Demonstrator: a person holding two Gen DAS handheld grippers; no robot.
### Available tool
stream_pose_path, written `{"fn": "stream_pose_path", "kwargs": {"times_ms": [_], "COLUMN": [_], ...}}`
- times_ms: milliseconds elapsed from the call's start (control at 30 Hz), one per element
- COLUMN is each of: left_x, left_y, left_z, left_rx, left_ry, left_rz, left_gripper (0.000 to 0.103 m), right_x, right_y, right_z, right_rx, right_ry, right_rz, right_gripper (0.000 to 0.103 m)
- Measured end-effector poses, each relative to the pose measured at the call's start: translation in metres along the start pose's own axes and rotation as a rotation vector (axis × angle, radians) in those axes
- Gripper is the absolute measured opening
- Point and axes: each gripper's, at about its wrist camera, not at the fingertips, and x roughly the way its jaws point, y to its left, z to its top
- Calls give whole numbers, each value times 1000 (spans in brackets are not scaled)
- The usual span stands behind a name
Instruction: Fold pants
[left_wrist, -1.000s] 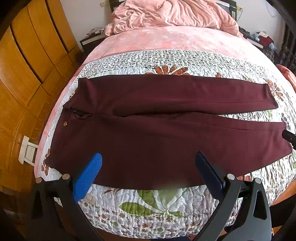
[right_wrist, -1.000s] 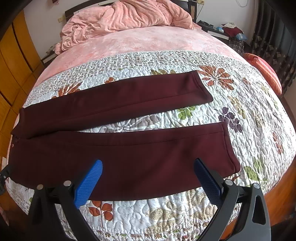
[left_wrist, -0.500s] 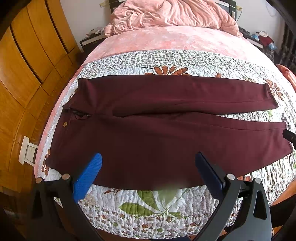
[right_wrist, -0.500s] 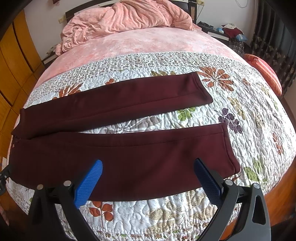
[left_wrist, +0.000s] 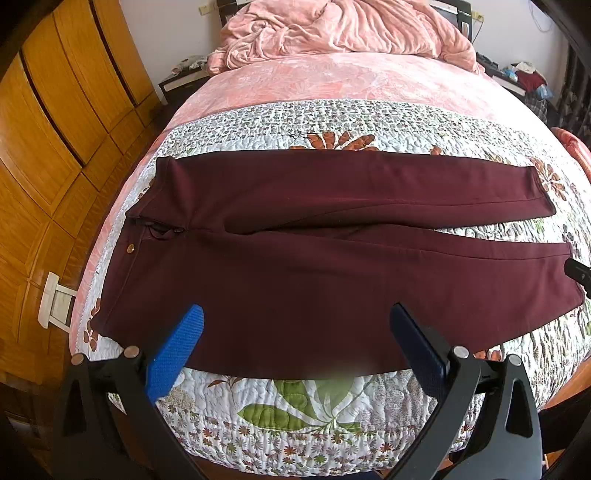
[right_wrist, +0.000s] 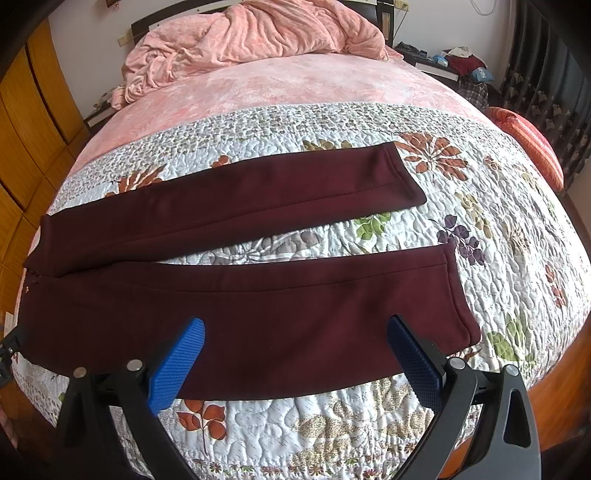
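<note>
Though unfolded, smooth maroon pants (left_wrist: 332, 266) flat

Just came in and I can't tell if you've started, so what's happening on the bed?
A person holds a two-finger tool in each hand over maroon pants spread flat on the floral quilt, waistband to the left, legs apart to the right. The left tool and right tool are both open and hold nothing, poised by the near leg's front edge. No fold has been made yet.

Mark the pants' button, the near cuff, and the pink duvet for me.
button (left_wrist: 130, 250): left wrist view, on its brass face.
near cuff (right_wrist: 460, 295): right wrist view, mid hem.
duvet (right_wrist: 251, 40): right wrist view, crumpled middle.
</note>
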Motion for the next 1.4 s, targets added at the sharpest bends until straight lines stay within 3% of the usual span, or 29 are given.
{"fn": "stream_pose_path", "kwargs": {"times_ms": [1167,1400], "left_x": [-5,5], "left_y": [-4,-6], "left_z": [3,17], "left_rx": [9,-4], "left_ry": [-10,31], "left_rz": [7,-49], "left_gripper": [100,100], "right_x": [1,2], "right_y": [1,-11], "right_z": [0,20], "right_rx": [-6,20], "right_ry": [-1,12], "right_rz": [4,66], "right_gripper": [99,99]}}
